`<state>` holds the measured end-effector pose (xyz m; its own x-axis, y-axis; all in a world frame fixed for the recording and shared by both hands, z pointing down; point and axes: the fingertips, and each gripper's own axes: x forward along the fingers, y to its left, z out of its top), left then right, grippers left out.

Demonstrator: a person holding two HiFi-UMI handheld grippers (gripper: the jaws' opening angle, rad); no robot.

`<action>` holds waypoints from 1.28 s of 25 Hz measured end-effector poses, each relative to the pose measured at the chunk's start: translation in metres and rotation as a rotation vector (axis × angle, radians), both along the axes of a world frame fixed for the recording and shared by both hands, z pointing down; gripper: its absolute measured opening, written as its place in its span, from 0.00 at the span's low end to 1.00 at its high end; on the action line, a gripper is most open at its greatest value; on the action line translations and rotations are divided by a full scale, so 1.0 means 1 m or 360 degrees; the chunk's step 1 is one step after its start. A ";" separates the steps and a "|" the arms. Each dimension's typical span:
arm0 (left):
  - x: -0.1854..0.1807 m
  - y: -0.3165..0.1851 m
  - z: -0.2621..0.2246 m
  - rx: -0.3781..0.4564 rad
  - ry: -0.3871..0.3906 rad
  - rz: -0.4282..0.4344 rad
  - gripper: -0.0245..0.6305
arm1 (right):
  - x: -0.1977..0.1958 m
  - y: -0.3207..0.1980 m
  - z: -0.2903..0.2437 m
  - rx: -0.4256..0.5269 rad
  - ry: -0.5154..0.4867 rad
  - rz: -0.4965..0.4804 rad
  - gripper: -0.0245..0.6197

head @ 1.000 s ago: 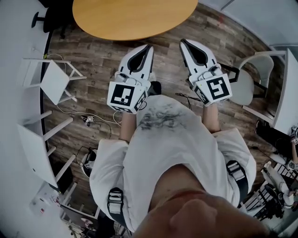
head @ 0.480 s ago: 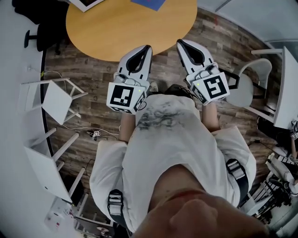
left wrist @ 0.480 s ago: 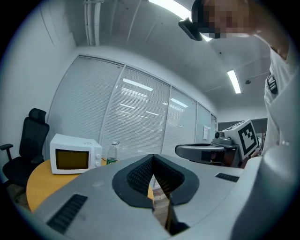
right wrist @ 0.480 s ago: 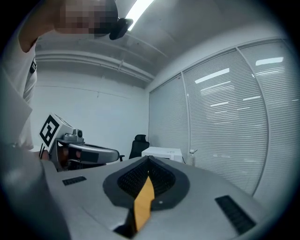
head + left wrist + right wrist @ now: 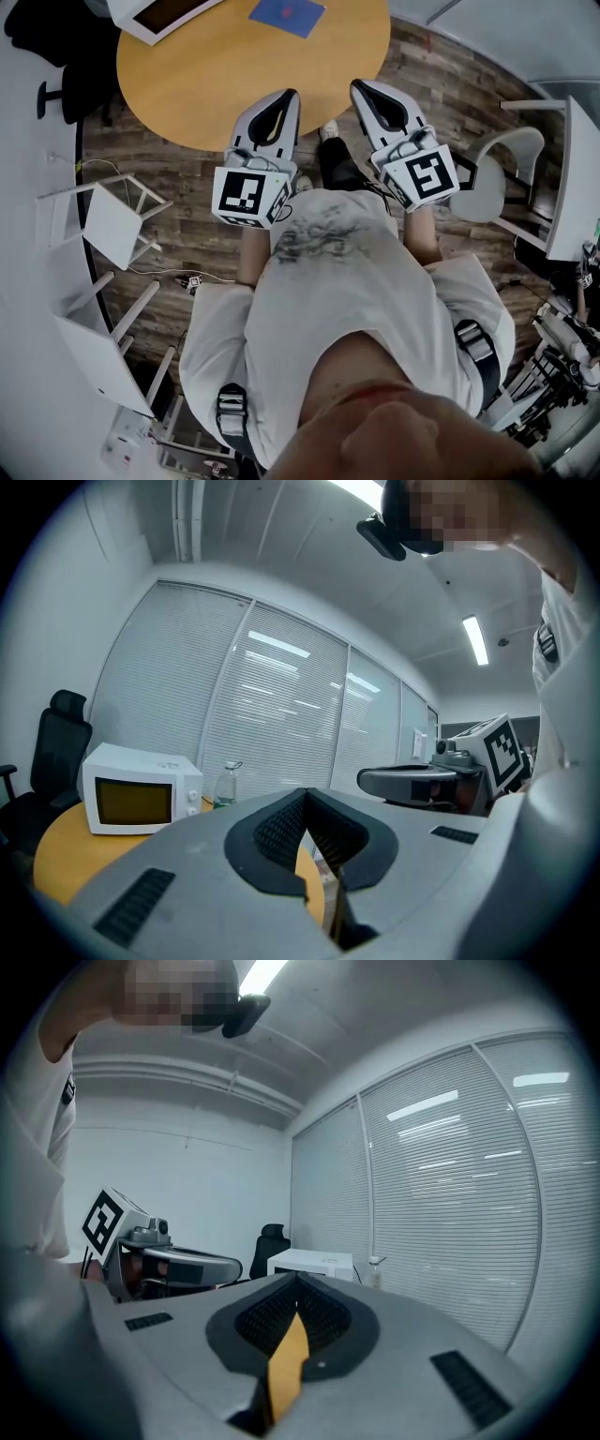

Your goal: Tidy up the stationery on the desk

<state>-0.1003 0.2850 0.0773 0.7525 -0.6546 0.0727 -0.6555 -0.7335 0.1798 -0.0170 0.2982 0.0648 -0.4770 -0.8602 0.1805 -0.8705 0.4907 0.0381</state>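
A round wooden table (image 5: 216,84) fills the top of the head view. On its far side lies a flat blue item (image 5: 287,14); I cannot tell what kind of stationery it is. My left gripper (image 5: 290,95) is shut and empty, its tip just over the table's near edge. My right gripper (image 5: 359,87) is also shut and empty, level with that edge and beside the table. In the left gripper view the jaws (image 5: 305,795) meet at the tip, with the table (image 5: 66,855) below. The right gripper view shows its jaws (image 5: 298,1284) closed the same way.
A white microwave (image 5: 155,14) (image 5: 141,799) and a water bottle (image 5: 225,785) stand on the table. A black office chair (image 5: 52,752) is behind it. White chairs (image 5: 112,197) stand at the left, another white chair (image 5: 511,159) at the right. Cables (image 5: 192,279) lie on the wooden floor.
I have stepped closer to the table. More of its top shows now, and the microwave and blue item have come into view. Both grippers stay shut.
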 end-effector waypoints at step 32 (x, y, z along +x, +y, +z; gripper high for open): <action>0.090 -0.213 0.170 -0.0504 -0.0115 -0.0467 0.05 | 0.101 -0.246 0.170 -0.0548 0.0128 -0.0338 0.14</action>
<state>-0.0107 0.0721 0.2469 0.5232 -0.7770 0.3499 -0.8472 -0.4301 0.3117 0.0840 0.0519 0.2348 -0.6101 -0.6269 0.4845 -0.7494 0.6552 -0.0958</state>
